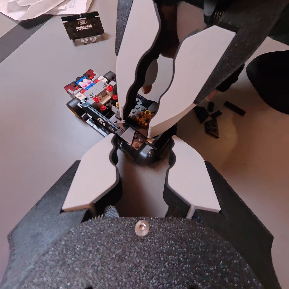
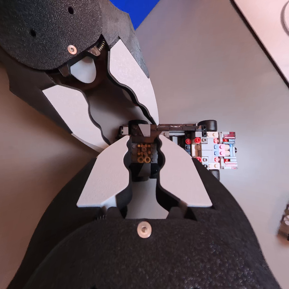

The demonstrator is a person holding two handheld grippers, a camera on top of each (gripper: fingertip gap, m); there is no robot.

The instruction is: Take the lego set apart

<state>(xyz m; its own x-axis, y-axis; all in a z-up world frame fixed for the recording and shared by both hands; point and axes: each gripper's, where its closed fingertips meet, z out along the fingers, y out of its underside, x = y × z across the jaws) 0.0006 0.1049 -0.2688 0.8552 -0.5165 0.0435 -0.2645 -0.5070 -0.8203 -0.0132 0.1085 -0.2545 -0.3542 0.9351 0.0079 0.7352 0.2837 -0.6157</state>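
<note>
Here the left gripper point(image 1: 143, 137) has its fingers spread around the front end of the lego car point(image 1: 109, 112), one tip on each side of the nose; whether they actually press the body I cannot tell, but the placement reads as bracing, keeping the car from sliding on the bench point(image 1: 39, 140) while the other tool works. The right gripper point(image 2: 144, 137) comes down over the same front section, its fingers parted and straddling the engine bay with the gold studs point(image 2: 143, 152), apparently lining up to pinch a piece there; it holds nothing visible yet.

The car lies flat on the bench on its wheels, roof already off, so the grey, red, blue and pink bricks point(image 2: 215, 150) of its rear half are bare. Beyond the car's rear, farther from the left gripper, a black printed panel point(image 1: 82, 26) lies alone, probably a part already set aside. To the car's right side sits a small scatter of loose black pieces point(image 1: 214, 115), kept clear of the work area.
</note>
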